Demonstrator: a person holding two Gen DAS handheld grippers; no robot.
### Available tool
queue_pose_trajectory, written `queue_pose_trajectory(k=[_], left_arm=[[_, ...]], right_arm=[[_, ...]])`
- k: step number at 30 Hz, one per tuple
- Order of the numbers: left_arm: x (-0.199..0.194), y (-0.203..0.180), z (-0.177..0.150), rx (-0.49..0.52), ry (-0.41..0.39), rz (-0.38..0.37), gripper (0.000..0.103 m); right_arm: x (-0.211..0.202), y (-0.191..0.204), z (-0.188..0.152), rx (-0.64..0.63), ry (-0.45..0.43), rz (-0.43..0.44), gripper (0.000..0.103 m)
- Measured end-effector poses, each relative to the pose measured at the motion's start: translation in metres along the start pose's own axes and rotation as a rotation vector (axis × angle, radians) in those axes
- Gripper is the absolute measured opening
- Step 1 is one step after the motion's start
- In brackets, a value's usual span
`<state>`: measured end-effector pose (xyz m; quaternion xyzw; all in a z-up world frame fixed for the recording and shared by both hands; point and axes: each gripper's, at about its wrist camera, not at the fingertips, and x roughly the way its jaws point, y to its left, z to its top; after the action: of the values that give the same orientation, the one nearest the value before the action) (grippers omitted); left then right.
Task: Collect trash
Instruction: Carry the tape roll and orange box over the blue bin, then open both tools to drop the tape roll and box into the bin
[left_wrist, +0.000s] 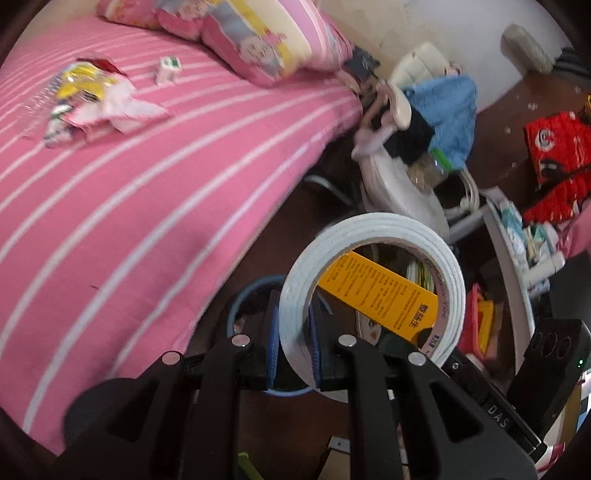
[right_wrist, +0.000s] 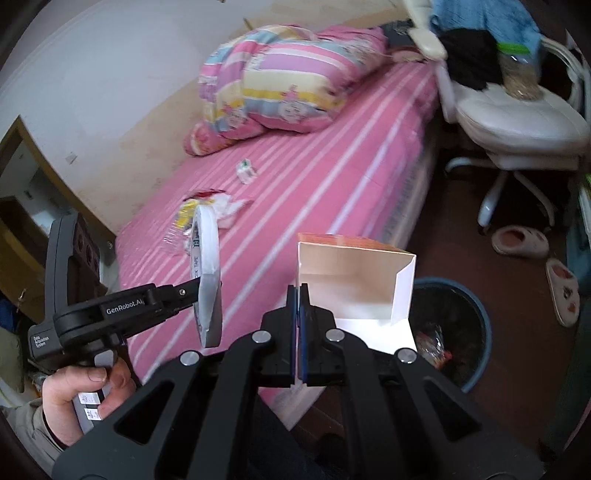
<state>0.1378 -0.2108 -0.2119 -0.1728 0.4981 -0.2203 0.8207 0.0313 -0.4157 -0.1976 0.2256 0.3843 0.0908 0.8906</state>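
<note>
The left claw (left_wrist: 293, 343) is clamped on the white roll of adhesive tape (left_wrist: 373, 284), its blue pads pressing the roll's wall from inside and outside. The roll stands on edge, held in the air beside the bed with the pink, white-striped sheet (left_wrist: 129, 206). A yellow printed label (left_wrist: 380, 295) shows through the roll's core.

The right claw (right_wrist: 298, 325) is closed narrow on one side wall of the open white cardboard box with orange exterior (right_wrist: 354, 284). The box is held with its opening toward the camera, just beside and above the round blue-rimmed waste bin with dark liner (right_wrist: 461, 328). The bin stands on the dark floor at the bed's edge and contains crumpled wrappers.

Remaining on the sheet: a heap of yellow, red and white crumpled wrappers (left_wrist: 88, 99) and, apart from it, a small white-and-green carton (left_wrist: 168, 68), near the patterned pink pillow (right_wrist: 280, 85). A white swivel chair (right_wrist: 517, 125) stands by the bed.
</note>
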Motion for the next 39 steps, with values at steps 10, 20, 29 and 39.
queue_pose_trajectory(k=[10,20,29,39], left_arm=[[0.074,-0.010,-0.020,0.026,0.159,-0.007,0.014],[0.145,-0.017,-0.023,0.061,0.283,-0.006,0.014],[0.205,-0.017,-0.028,0.045,0.393,0.003,0.050],[0.203,-0.017,-0.022,-0.039,0.371,-0.047,0.072]], right_arm=[[0.014,-0.062,-0.029,0.080,0.089,-0.094,0.002],[0.052,-0.098,-0.039,0.135,0.194,-0.155,0.002],[0.085,-0.117,-0.040,0.103,0.249,-0.280,0.039],[0.070,-0.116,-0.038,0.095,0.213,-0.362,0.075]])
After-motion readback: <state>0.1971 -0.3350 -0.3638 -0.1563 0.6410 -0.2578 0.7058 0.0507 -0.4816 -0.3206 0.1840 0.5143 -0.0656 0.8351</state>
